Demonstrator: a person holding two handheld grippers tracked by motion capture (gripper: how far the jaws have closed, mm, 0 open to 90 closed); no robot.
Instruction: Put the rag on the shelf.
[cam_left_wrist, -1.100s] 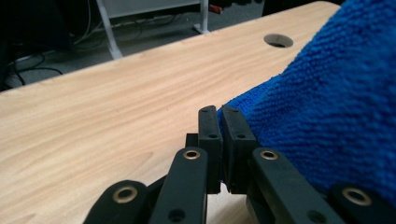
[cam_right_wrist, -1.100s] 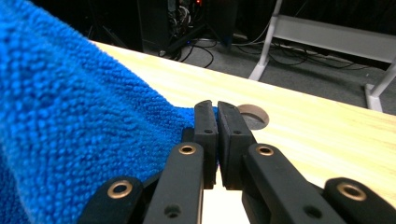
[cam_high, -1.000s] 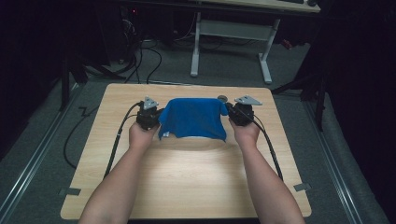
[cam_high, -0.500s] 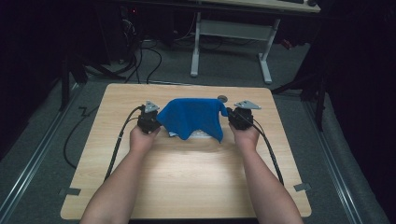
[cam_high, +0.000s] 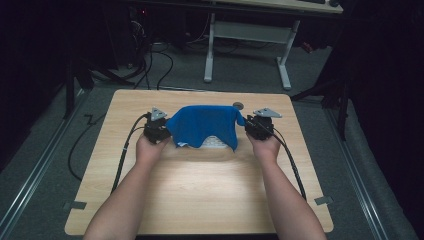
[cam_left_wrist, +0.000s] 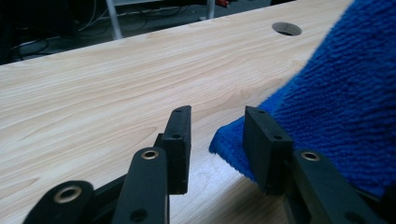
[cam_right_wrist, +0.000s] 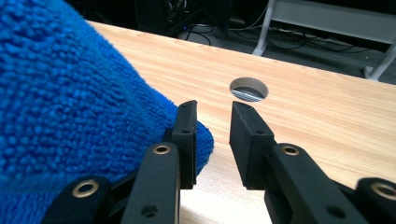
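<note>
Cloth: blue towel (cam_high: 204, 126) lies in a soft heap on the far half of the wooden table (cam_high: 200, 190), between the two grippers.
Left gripper (cam_left_wrist: 215, 135): jaws have just been opening and now stand apart; the cloth's corner sits by one jaw (not pinched).
Right gripper (cam_right_wrist: 213, 135): jaws have just been opening too, with a gap between them; the cloth edge leans on the outside of one jaw.
Hole (cam_right_wrist: 249, 89): round, in the table, just past the cloth.
</note>
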